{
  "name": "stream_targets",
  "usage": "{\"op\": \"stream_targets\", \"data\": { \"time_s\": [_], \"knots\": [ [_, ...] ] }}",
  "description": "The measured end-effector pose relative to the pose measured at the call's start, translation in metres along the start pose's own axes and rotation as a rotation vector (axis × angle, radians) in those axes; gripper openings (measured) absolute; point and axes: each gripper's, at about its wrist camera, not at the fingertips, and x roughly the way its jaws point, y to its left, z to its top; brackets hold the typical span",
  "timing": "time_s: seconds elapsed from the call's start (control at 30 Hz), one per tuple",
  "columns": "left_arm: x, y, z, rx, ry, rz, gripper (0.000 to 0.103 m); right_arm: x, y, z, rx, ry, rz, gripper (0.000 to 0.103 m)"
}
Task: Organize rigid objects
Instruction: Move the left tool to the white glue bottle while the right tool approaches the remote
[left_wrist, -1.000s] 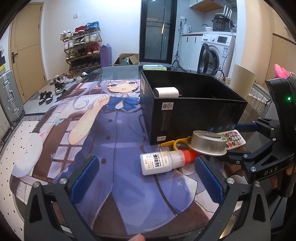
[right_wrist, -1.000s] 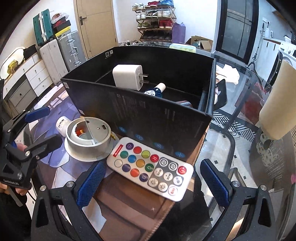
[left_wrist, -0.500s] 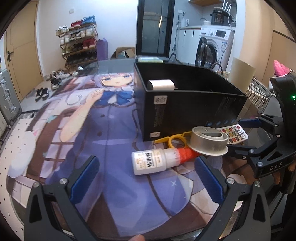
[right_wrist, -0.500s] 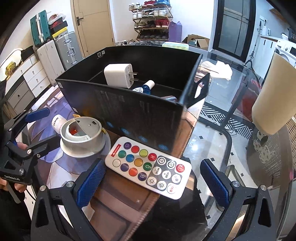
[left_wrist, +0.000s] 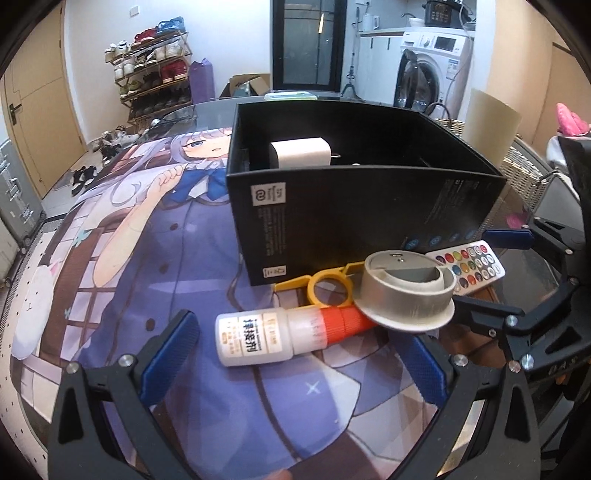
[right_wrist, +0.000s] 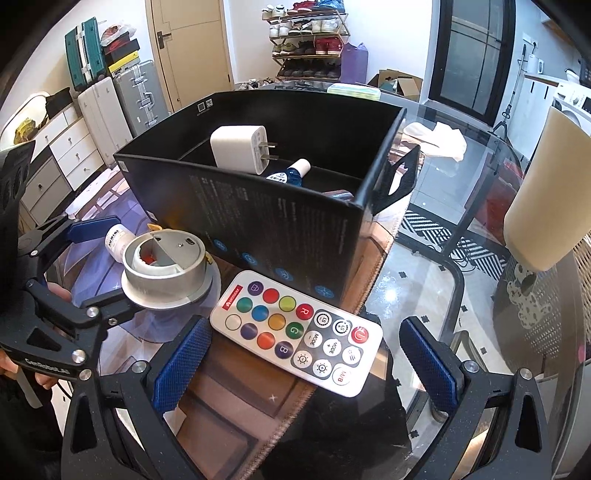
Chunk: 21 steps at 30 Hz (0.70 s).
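Grippers spread: left gripper (left_wrist: 295, 354) flanks white bottle (left_wrist: 273, 338); right gripper (right_wrist: 303, 358) flanks remote control (right_wrist: 297, 334) beside black box (right_wrist: 280, 221).

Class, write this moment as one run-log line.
left gripper: open, at white bottle | right gripper: open, at remote | black box: charger inside

The left gripper (left_wrist: 295, 350) was held low over the desk near its front edge, its blue-padded fingers (left_wrist: 168, 345) spread wide and holding nothing. The right gripper (right_wrist: 303, 363) was near the right edge, its fingers (right_wrist: 430, 360) also spread wide and empty.
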Motion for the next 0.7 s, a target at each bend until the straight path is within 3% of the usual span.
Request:
{"op": "stream_targets", "data": {
  "time_s": [0.7],
  "knots": [
    [-0.005,0.024,-0.010,-0.040,-0.005,0.047,0.103,0.001,0.003,0.002,0.003,-0.005,-0.002,0.103]
  ]
}}
